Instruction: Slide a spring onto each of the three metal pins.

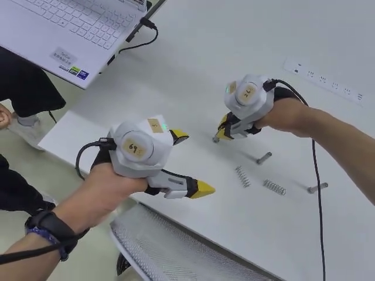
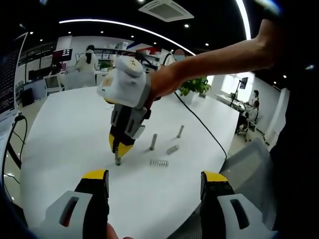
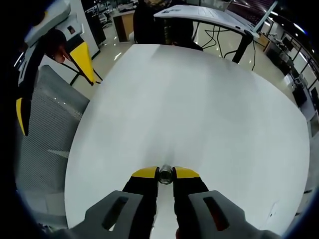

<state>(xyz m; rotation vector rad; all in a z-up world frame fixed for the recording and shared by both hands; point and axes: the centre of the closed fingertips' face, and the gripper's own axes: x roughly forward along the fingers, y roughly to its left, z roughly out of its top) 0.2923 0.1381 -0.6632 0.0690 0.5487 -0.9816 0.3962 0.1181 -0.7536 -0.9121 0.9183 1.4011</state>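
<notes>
Fingers of the right gripper clamp a pin, perhaps spring-sleeved, its tip on the table. Left gripper fingers stand apart. Two springs and two pins lie nearby.

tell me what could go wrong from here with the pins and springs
1. The right gripper pinches the small metal part at its very tips, so it may twist or slip out.
2. The loose pins and springs lie flat on the table; a nudge could roll one away.
3. The left gripper is open and holds nothing, so nothing steadies the part.
</notes>
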